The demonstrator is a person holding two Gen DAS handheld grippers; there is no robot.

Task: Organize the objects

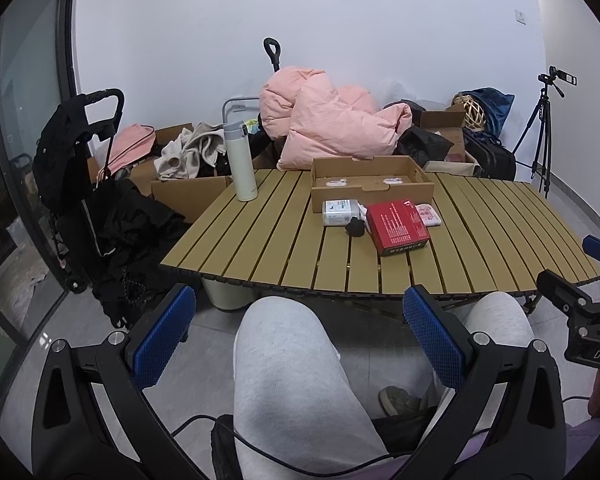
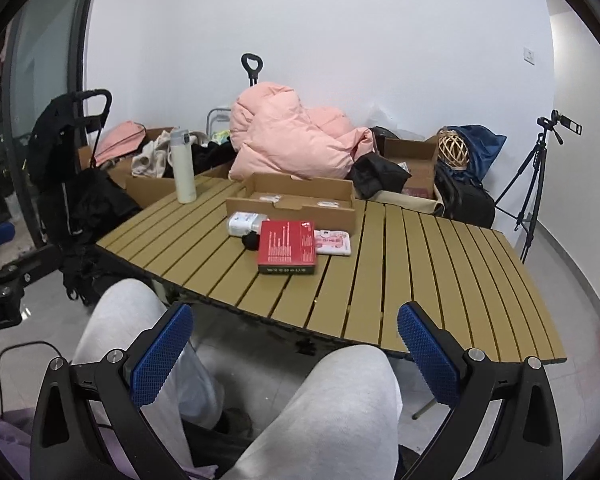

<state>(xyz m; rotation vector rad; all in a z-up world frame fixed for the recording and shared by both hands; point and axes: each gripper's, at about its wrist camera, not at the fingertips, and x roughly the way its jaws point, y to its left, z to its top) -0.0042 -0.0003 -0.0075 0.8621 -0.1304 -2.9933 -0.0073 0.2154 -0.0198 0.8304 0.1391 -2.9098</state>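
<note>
- Slatted wood table (image 1: 260, 248) in left wrist view: red box (image 1: 398, 226), white pack (image 1: 340, 212) and small black item (image 1: 355, 227) sit just before the cardboard tray (image 1: 372, 184). Left gripper (image 1: 300, 340) spread wide, empty, over the lap.
- Right wrist view: right gripper (image 2: 296, 354) also released, empty. Suggest approaching the red box (image 2: 287, 245) first, jaws square across its short sides, then tray it.

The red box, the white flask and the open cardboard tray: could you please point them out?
red box (image 2: 287, 242), right wrist view, top face.
white flask (image 1: 242, 166), left wrist view, body.
cardboard tray (image 2: 300, 209), right wrist view, front wall.
</note>
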